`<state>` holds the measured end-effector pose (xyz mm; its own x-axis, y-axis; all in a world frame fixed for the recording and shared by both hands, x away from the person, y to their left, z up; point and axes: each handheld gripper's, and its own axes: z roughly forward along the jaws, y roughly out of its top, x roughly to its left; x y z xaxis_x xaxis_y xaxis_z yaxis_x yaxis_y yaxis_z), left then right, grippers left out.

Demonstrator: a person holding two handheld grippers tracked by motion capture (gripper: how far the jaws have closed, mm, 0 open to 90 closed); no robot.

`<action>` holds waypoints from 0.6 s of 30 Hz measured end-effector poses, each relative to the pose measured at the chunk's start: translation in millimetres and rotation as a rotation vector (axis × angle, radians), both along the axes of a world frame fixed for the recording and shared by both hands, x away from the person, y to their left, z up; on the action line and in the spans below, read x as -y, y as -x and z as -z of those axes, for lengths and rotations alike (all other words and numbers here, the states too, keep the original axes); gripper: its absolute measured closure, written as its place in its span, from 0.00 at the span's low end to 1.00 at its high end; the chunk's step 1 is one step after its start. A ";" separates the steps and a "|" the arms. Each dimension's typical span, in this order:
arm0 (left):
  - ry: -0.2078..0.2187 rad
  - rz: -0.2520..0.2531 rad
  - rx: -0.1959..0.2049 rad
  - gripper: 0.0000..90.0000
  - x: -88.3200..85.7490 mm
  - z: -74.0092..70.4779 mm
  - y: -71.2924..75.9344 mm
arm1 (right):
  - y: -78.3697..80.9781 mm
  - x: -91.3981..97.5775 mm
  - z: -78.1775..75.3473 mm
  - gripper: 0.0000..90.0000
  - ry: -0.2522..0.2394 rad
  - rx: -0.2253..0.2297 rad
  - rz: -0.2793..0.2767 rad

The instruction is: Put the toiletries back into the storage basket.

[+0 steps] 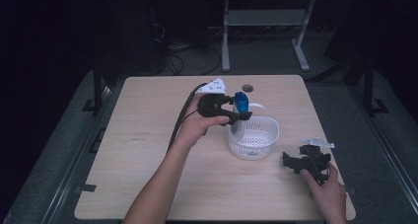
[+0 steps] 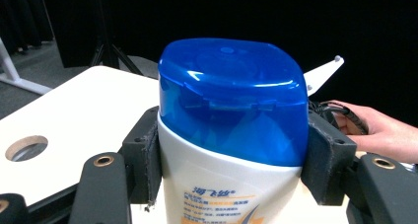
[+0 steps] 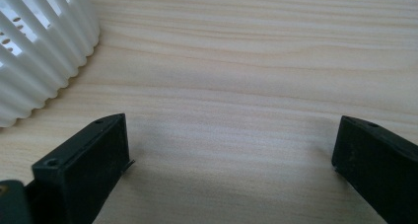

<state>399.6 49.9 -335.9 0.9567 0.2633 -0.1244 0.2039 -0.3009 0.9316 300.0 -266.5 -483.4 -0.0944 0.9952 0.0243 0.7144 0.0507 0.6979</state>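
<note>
A white bottle with a blue cap [image 1: 241,107] [image 2: 231,135] stands upright in my left gripper [image 1: 238,116] [image 2: 231,165], whose black pads press on both its sides just below the cap. It hangs at the left rim of a white slotted basket [image 1: 256,140], its lower end inside the basket. My right gripper [image 1: 296,161] [image 3: 231,169] rests low on the wooden table to the right of the basket, jaws wide open with bare wood between them. The basket's ribbed wall [image 3: 39,51] shows at the upper left of the right gripper view.
The light wooden table [image 1: 148,150] has a round cable hole [image 1: 247,88] [image 2: 25,148] near its far edge. Beyond it, on the dark floor, stand a metal table frame [image 1: 266,31] and cables. The person's right hand [image 2: 379,130] shows behind the bottle.
</note>
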 end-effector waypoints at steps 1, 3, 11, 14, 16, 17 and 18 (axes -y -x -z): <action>-0.003 0.001 -0.001 0.40 0.3 1.6 -0.1 | 0.0 0.0 0.0 0.00 0.000 0.000 0.000; -0.009 0.002 -0.003 0.40 1.3 4.9 -0.5 | 0.0 0.0 0.0 0.00 0.000 0.000 0.000; -0.014 0.004 -0.013 0.40 3.3 15.8 -1.9 | 0.0 0.0 0.0 0.00 0.000 0.000 0.000; -0.013 0.004 -0.015 0.40 2.9 18.9 -2.1 | 0.0 0.0 0.0 0.00 0.000 0.000 0.000; -0.014 0.004 -0.017 0.40 2.7 20.1 -2.1 | 0.0 0.0 0.0 0.00 0.000 0.000 0.000; -0.014 0.004 -0.017 0.40 2.5 21.4 -2.0 | 0.0 -0.1 0.0 0.00 -0.002 0.000 0.001; -0.015 0.005 -0.020 0.40 2.4 23.2 -1.9 | 0.0 -0.2 -0.1 0.00 -0.002 -0.001 0.002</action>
